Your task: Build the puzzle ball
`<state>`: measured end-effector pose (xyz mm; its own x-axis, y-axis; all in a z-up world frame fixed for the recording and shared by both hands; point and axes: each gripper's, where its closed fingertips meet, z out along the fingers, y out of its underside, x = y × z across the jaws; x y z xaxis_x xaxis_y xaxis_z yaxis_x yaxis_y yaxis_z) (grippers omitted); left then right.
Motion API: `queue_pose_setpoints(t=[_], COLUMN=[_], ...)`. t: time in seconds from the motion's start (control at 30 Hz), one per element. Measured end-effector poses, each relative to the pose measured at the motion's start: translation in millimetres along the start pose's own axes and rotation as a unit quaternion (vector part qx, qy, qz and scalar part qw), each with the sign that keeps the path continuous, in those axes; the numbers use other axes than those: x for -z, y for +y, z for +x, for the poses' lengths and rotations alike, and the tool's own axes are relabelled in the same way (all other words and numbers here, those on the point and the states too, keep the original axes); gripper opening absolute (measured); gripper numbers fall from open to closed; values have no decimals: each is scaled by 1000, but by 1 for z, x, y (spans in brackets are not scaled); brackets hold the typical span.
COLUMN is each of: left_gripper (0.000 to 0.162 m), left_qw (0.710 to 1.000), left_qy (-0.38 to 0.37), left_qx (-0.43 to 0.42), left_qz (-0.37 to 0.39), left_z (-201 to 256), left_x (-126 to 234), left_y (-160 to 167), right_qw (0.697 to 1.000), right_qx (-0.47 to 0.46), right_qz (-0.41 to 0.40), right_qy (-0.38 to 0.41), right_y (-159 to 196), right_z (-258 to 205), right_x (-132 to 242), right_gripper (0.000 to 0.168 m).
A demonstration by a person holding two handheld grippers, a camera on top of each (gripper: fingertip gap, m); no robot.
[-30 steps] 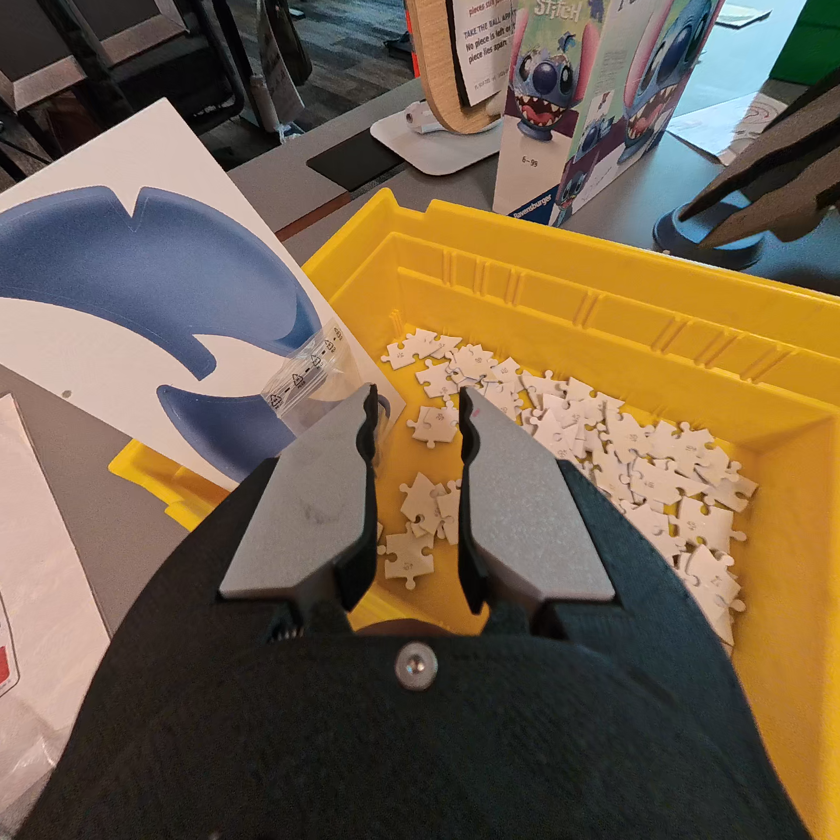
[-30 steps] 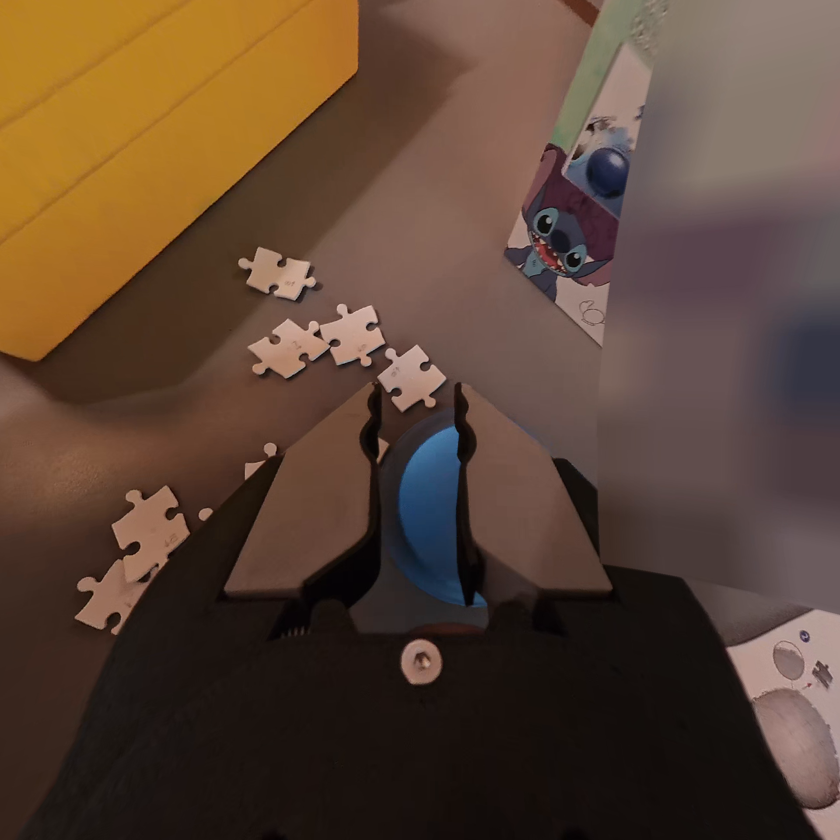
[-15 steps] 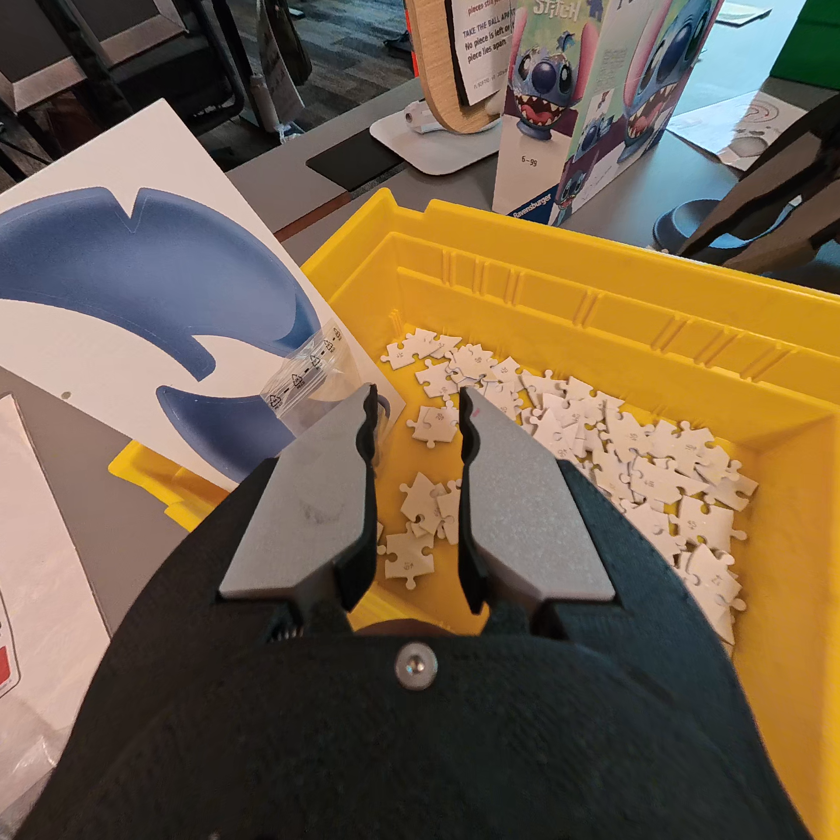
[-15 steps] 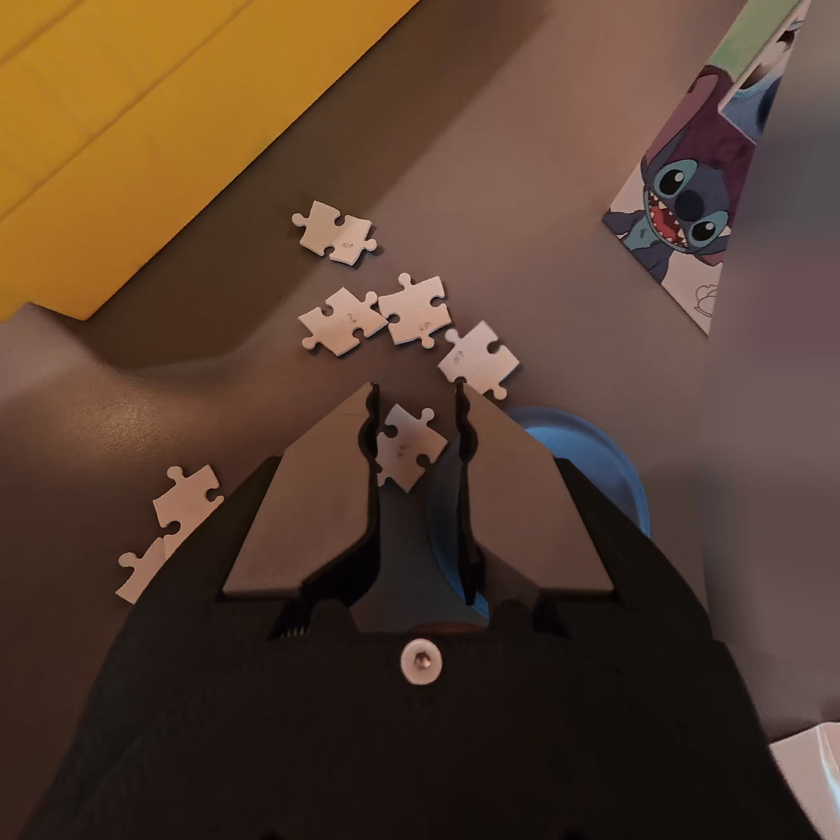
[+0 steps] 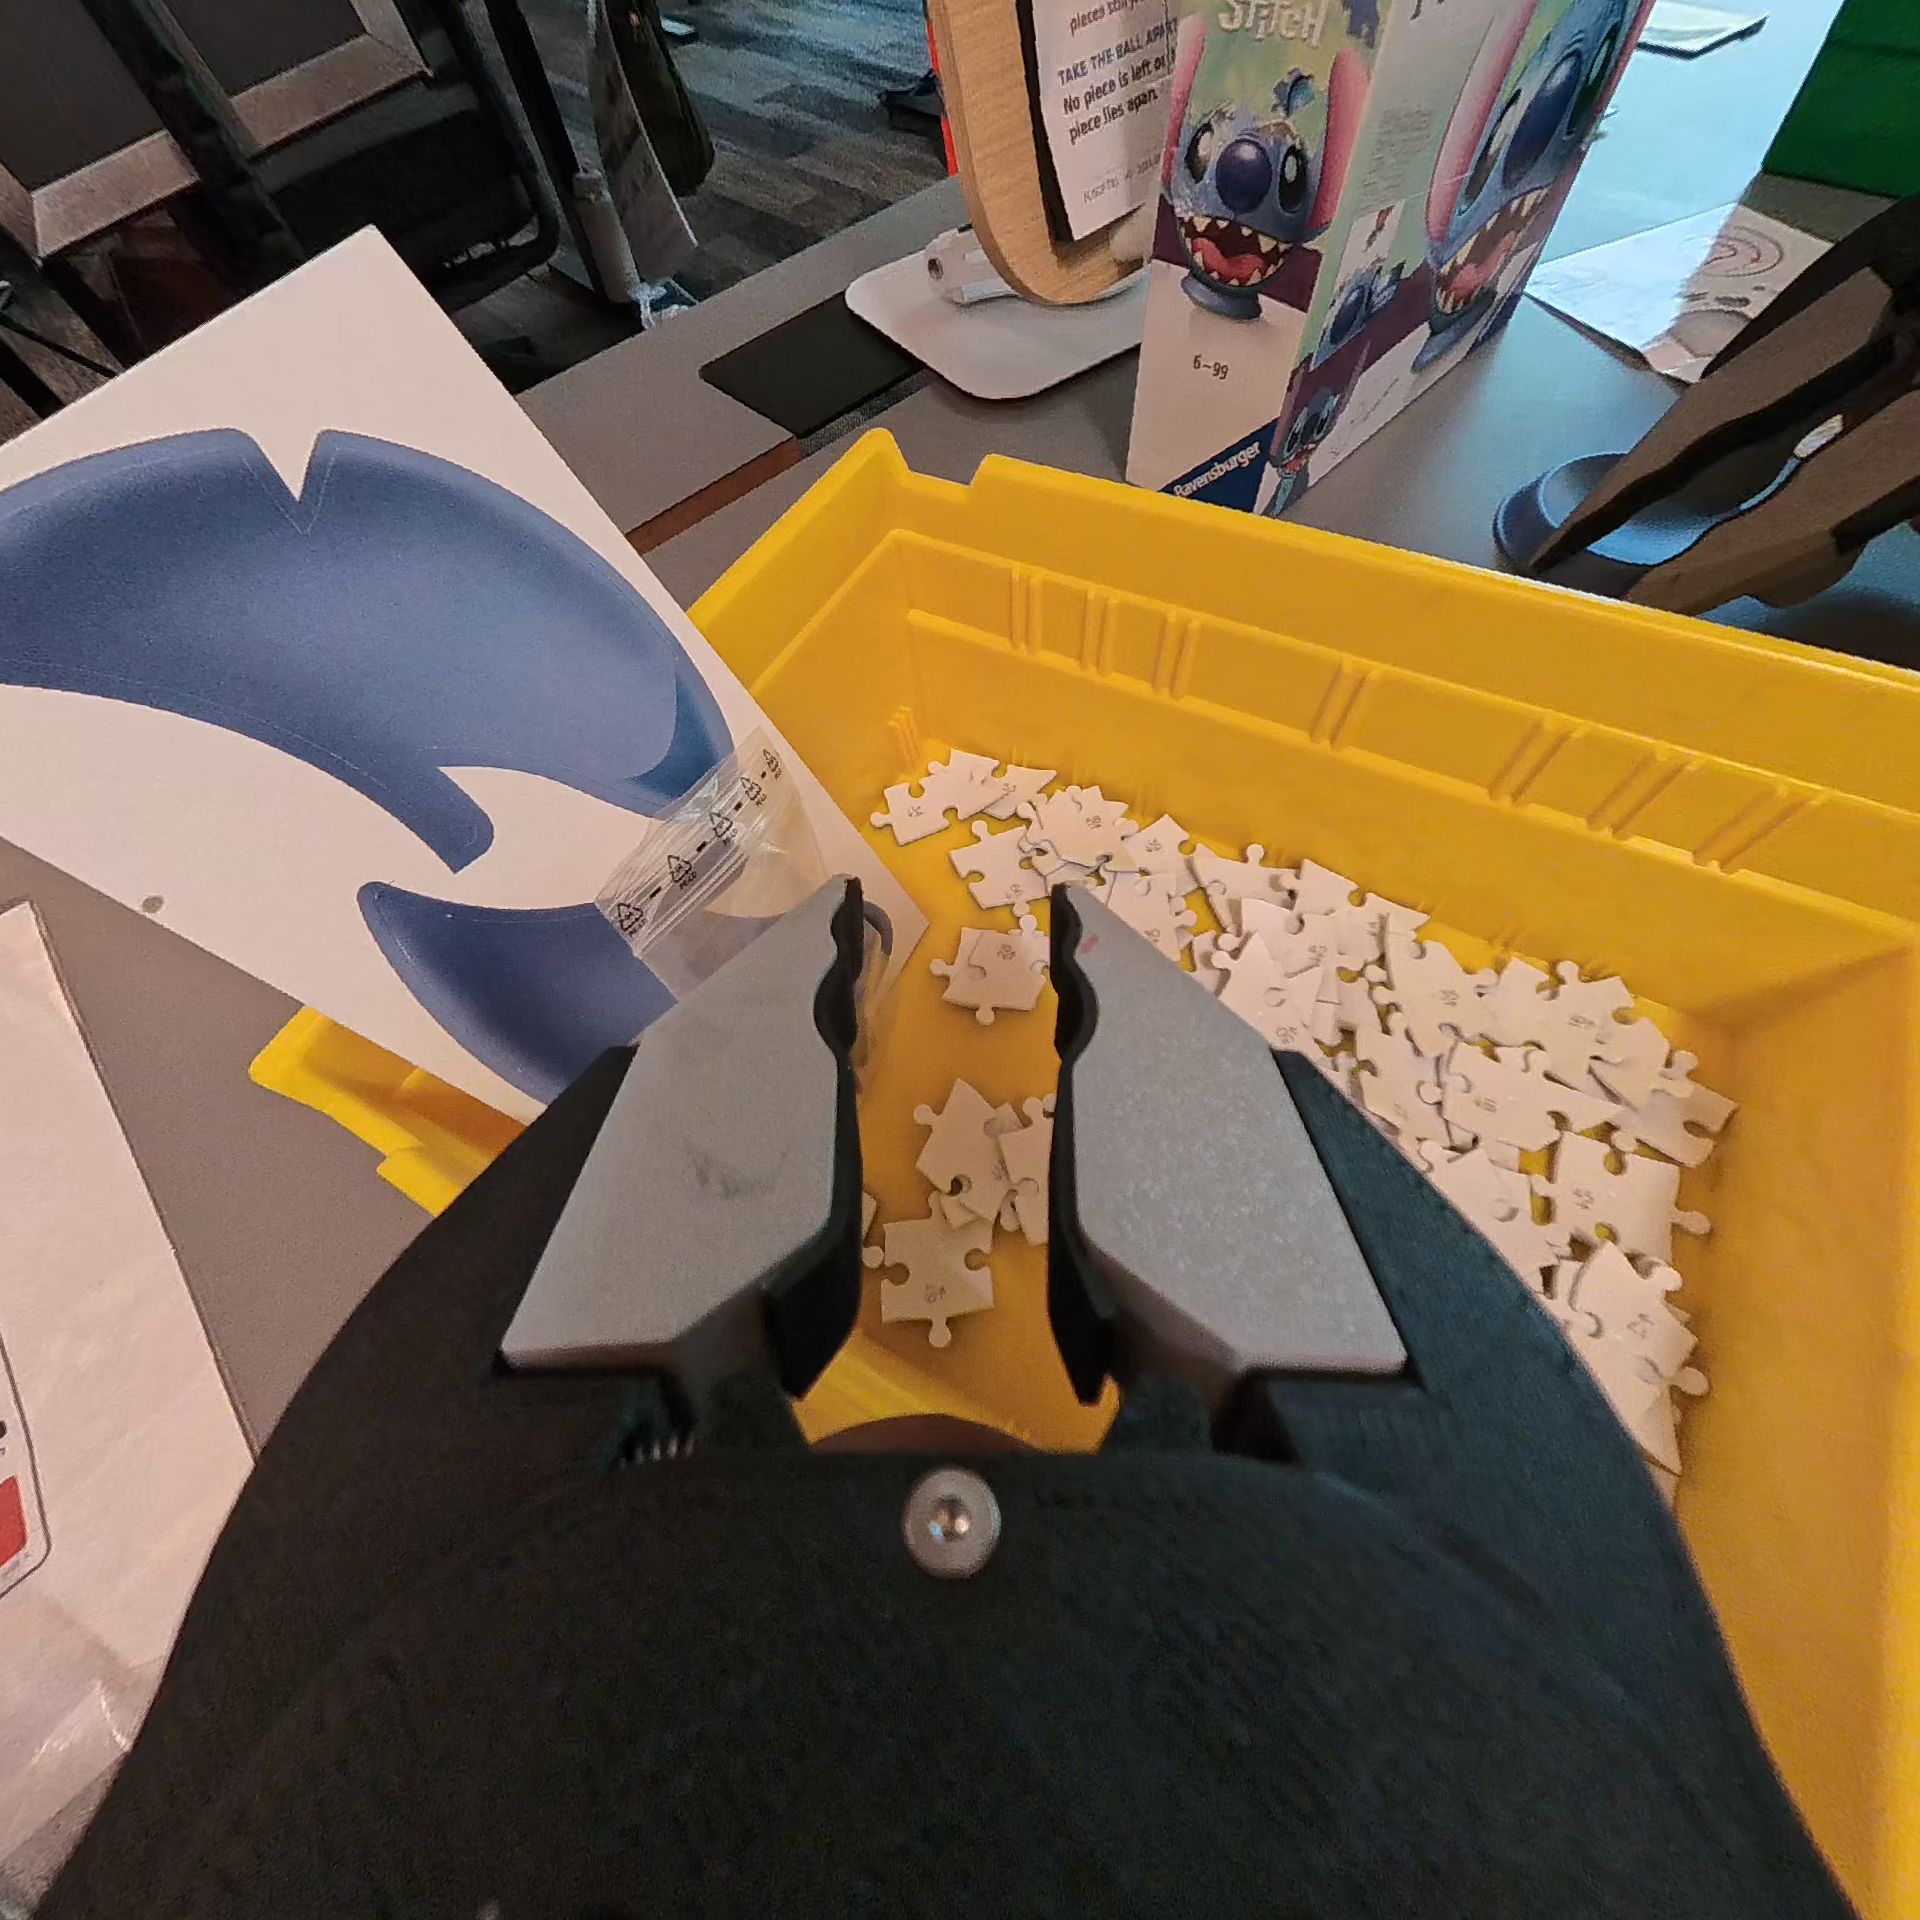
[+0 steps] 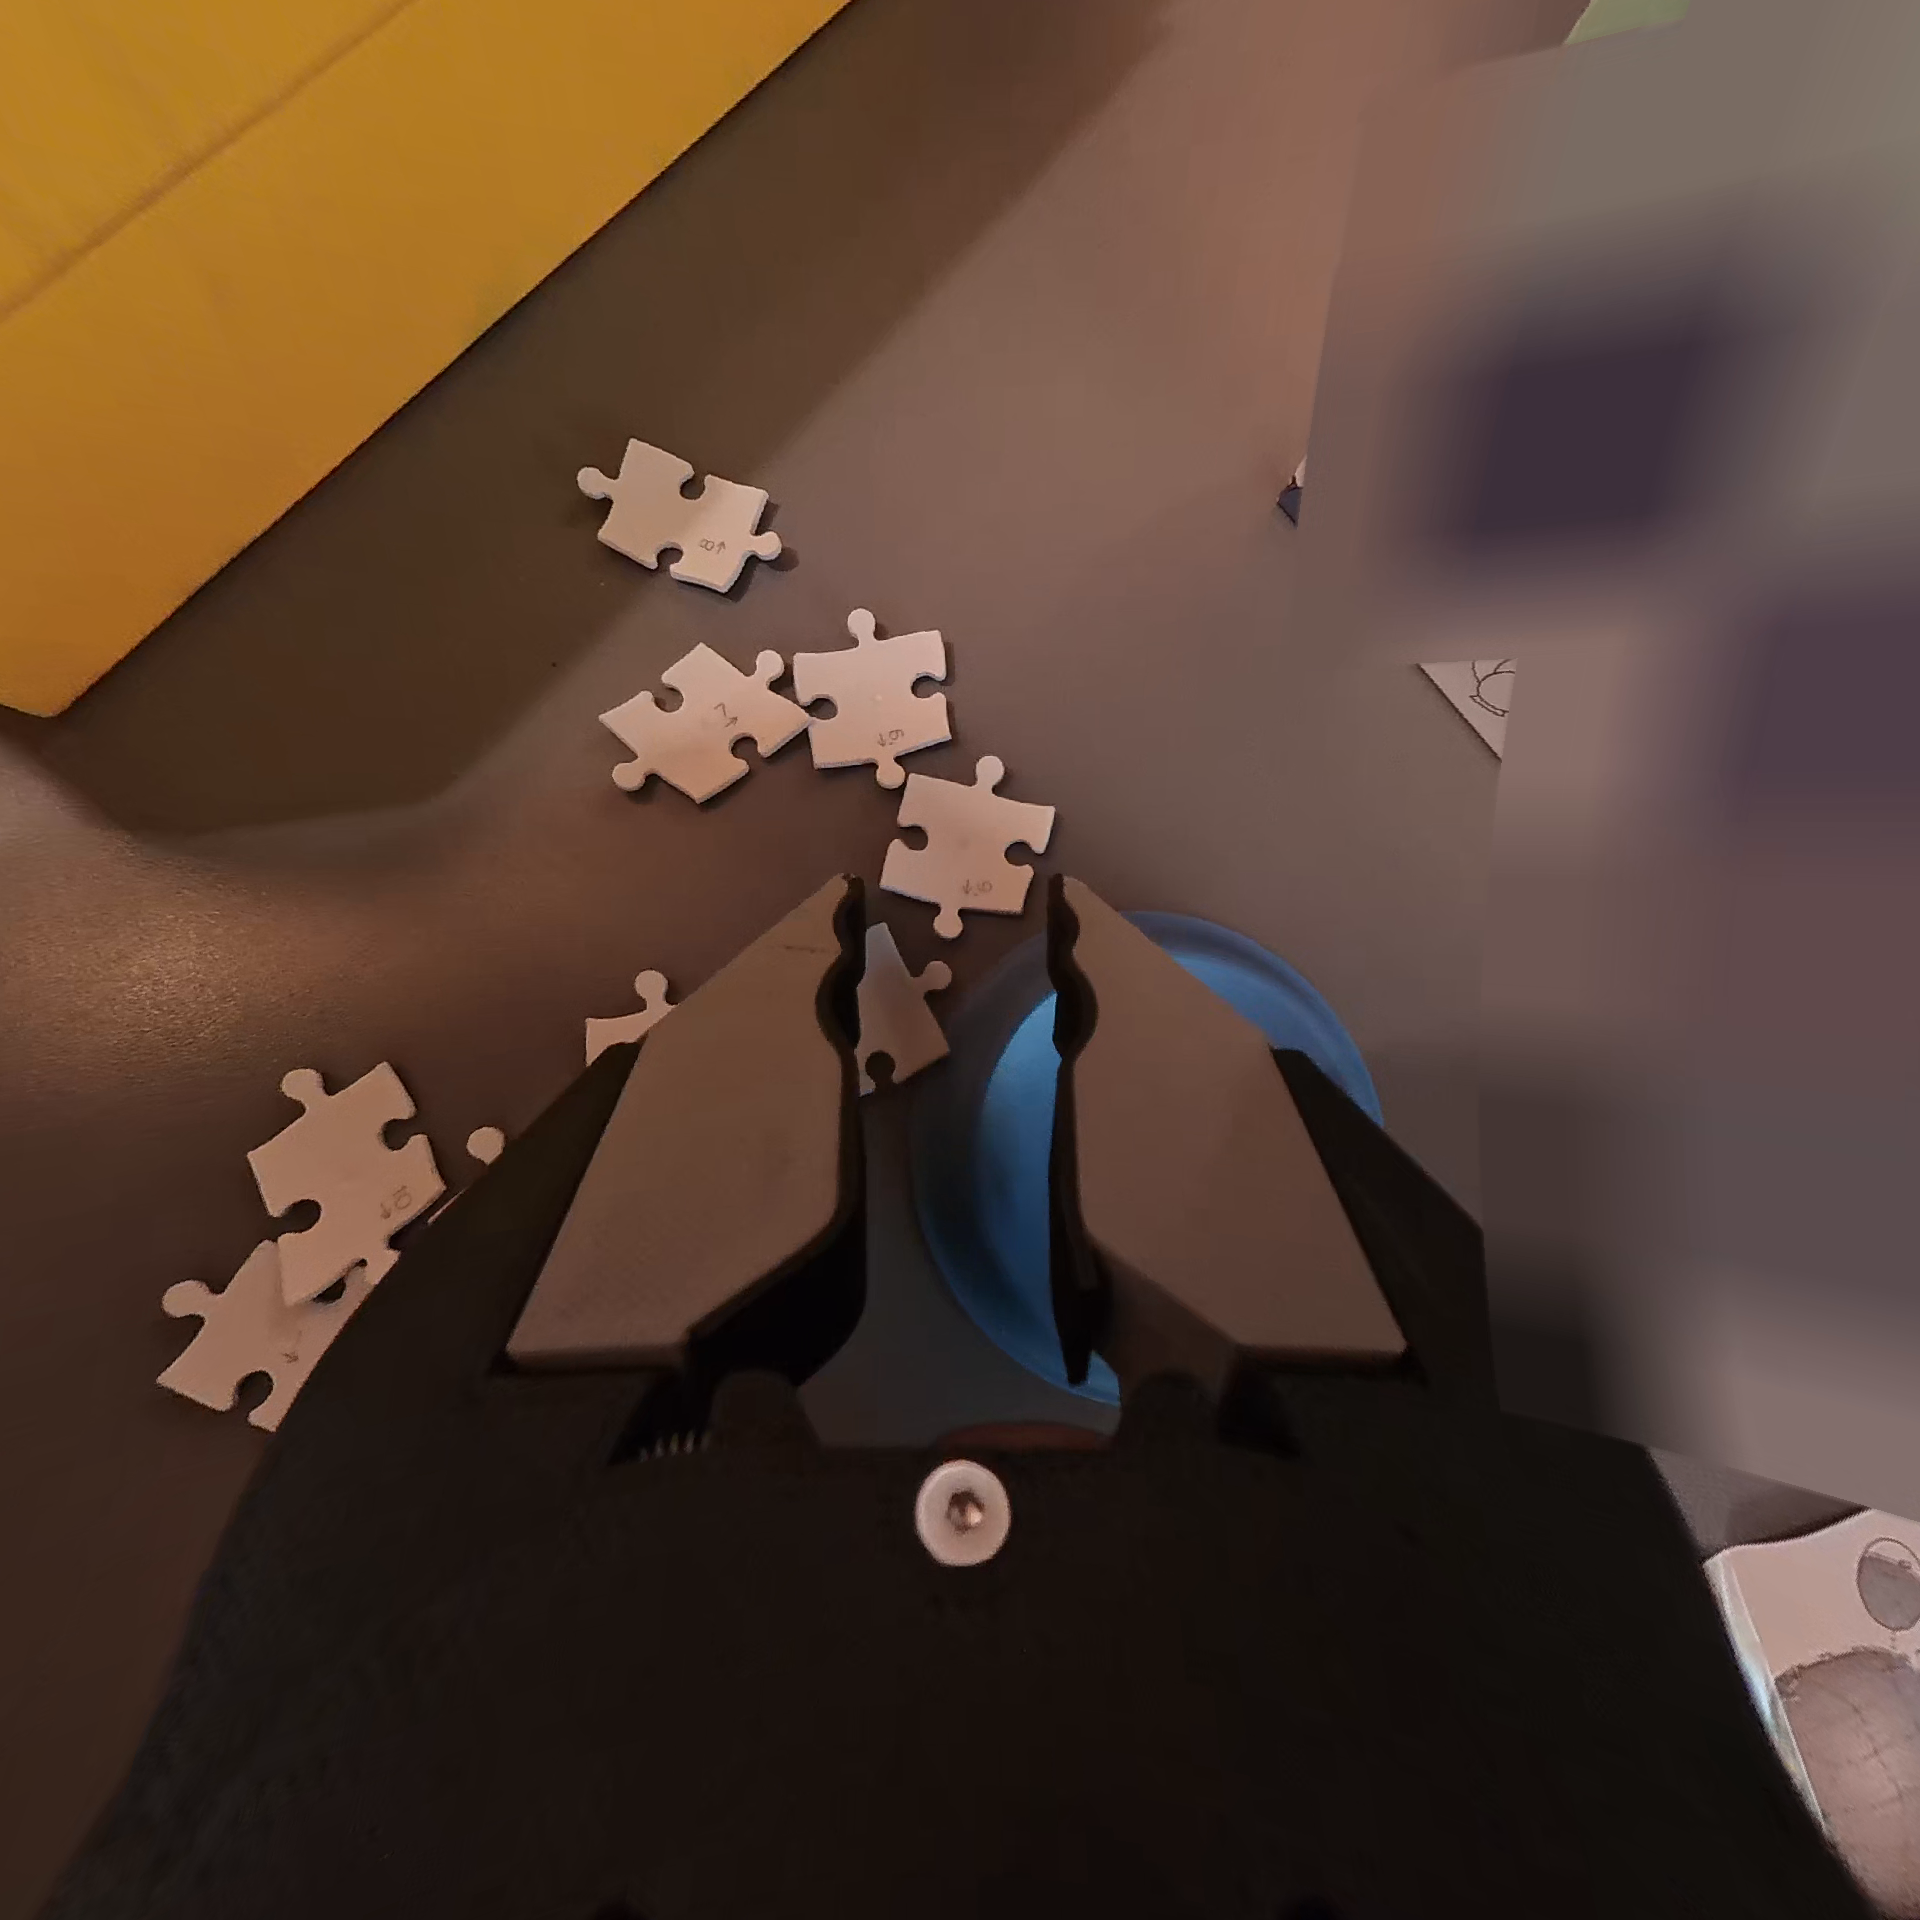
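Several white puzzle pieces lie face down in a yellow bin. My left gripper is open and empty, held above the bin's near left part. In the right wrist view, several loose white pieces lie on the grey table beside a round blue stand. My right gripper is open and empty, low over the table; one piece shows between its jaws, beside the stand. The right gripper also shows at the far right of the left wrist view.
A white card with blue ear shapes and a small clear bag lean over the bin's left rim. The puzzle box stands behind the bin. The bin's yellow wall lies upper left of the right gripper. A printed sheet lies at lower right. One gripper's finger ends stand about 30 cm off the other's.
My right gripper has moved over the table, so the loose pieces and blue stand have shifted in its view and look larger. The left gripper has stayed still.
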<state>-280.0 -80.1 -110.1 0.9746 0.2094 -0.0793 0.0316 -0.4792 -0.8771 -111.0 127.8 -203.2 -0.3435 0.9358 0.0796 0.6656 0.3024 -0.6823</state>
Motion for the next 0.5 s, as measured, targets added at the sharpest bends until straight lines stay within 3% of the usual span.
queue_pose_setpoints(t=[0.5], left_gripper=[33], left_qw=[1000], left_qy=[1], left_qx=[0], left_qz=[0], left_z=[0], left_x=[0], left_y=[0], right_qw=[1000], right_qx=[5], right_qz=[11], right_qy=[3], right_y=[-4], right_z=[-1], right_x=[2], right_gripper=[32])
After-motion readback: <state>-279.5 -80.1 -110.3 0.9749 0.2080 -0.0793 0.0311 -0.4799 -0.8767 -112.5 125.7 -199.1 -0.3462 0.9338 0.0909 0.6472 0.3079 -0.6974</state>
